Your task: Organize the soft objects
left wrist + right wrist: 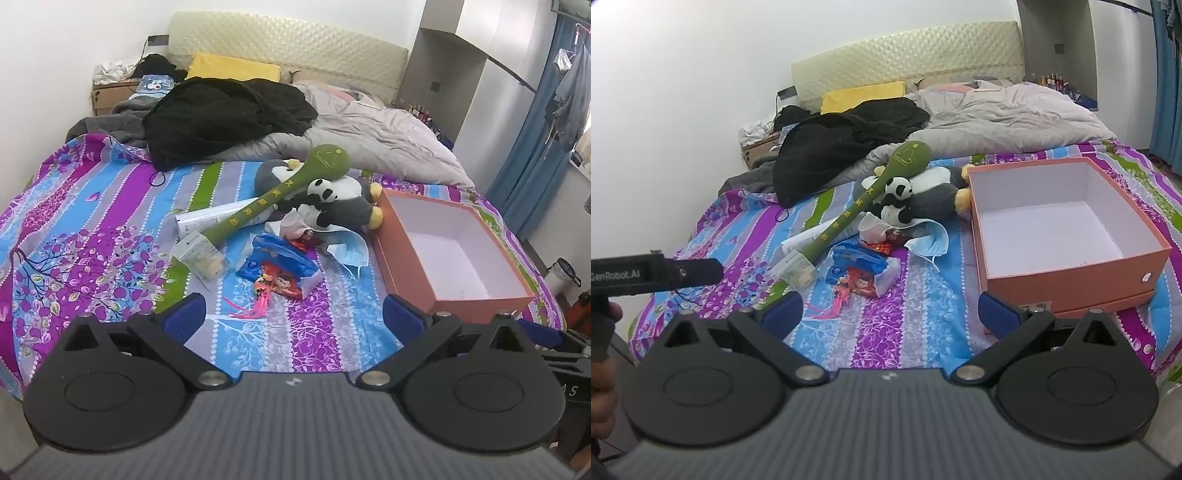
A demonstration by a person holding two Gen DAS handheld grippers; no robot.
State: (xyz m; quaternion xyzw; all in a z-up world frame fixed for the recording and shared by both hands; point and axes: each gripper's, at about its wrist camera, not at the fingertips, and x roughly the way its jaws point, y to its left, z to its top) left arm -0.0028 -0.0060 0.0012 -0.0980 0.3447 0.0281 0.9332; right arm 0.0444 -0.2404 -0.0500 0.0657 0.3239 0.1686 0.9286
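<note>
— Left wrist view first: what do you see?
— The left gripper [293, 314] hangs over the bed's [92, 206] near edge, jaws wide apart with nothing between them. Mid-bed lies a heap: a green plush mallet [280, 192] leaning across a grey penguin plush [347, 206], with a small panda plush [323, 195] on top. An open orange box [406, 266] sits just beside them, toward the bed's right edge.
— And the right wrist view?
— The right gripper [890, 310] also has its jaws spread and holds nothing. The mallet [886, 184], panda [897, 199] and penguin [934, 199] lie left of the box [1071, 280]. A blue face mask [931, 243] rests in front of them.
</note>
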